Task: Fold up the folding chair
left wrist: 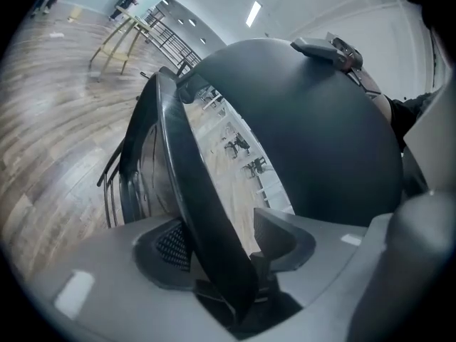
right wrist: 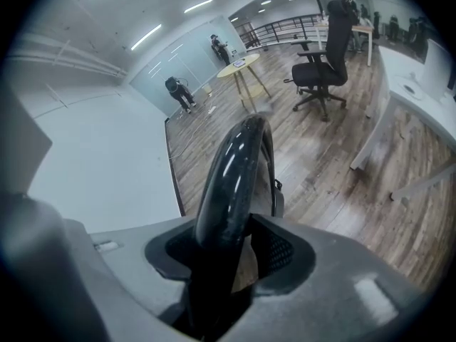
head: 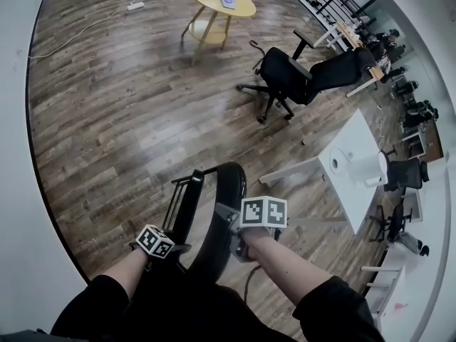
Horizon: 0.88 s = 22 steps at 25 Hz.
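Observation:
The black folding chair (head: 214, 212) stands just below me, with its slatted backrest (head: 184, 204) on the left and its round seat (head: 226, 205) tipped up on edge. My left gripper (head: 174, 248) is shut on the backrest's curved top bar (left wrist: 189, 162). The bar crosses the jaws (left wrist: 221, 244) at a slant, leaving a sliver of floor beside the right pad. My right gripper (head: 234, 225) is shut on the seat's glossy rim (right wrist: 231, 169), which fills the gap (right wrist: 231, 251) between the pads. The seat's dark underside (left wrist: 306, 134) fills the left gripper view.
A black office chair (head: 285, 77) and a white desk (head: 353, 155) stand ahead to the right. A yellow round table (head: 222, 0) is farther back. A power strip and cable (head: 135, 6) lie on the wooden floor. A pale wall (head: 18, 191) curves along the left.

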Motion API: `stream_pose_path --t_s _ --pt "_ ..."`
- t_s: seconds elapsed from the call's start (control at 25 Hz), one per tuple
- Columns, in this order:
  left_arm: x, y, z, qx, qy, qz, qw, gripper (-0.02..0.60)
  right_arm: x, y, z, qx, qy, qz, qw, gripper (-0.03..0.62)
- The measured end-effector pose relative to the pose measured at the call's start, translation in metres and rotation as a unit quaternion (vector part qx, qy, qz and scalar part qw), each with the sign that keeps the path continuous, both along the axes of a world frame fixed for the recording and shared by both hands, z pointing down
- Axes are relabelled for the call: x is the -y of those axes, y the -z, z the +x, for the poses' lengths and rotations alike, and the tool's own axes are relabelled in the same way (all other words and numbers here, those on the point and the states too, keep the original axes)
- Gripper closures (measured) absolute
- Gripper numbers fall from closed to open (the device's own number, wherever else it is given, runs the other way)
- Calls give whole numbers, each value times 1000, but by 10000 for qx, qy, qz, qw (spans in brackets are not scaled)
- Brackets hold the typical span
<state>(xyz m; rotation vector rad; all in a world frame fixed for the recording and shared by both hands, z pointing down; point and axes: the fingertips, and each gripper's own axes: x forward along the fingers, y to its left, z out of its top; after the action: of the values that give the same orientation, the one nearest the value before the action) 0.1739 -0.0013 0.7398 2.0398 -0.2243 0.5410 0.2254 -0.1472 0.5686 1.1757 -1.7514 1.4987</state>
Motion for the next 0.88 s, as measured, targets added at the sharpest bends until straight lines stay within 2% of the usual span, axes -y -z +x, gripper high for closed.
stream_pose_path --t_s 0.2,0.44,0.68,0.76,0.88 --pt "-8 3 27 36 -255 112 9996 321 -1 1 2 -120 38 -8 9999 416" --pt "-7 0 33 151 -314 149 9993 345 -1 0 12 -129 -95 -12 9999 398" --pt "-7 -3 31 73 -221 190 9995 364 1 -5 16 -210 262 63 9994 410" --pt "-10 -1 32 120 -283 183 9994 338 1 -6 20 -263 266 53 9993 408" --pt "-18 2 37 -22 -421 -21 9991 284 1 -9 27 -406 285 4 9988 421"
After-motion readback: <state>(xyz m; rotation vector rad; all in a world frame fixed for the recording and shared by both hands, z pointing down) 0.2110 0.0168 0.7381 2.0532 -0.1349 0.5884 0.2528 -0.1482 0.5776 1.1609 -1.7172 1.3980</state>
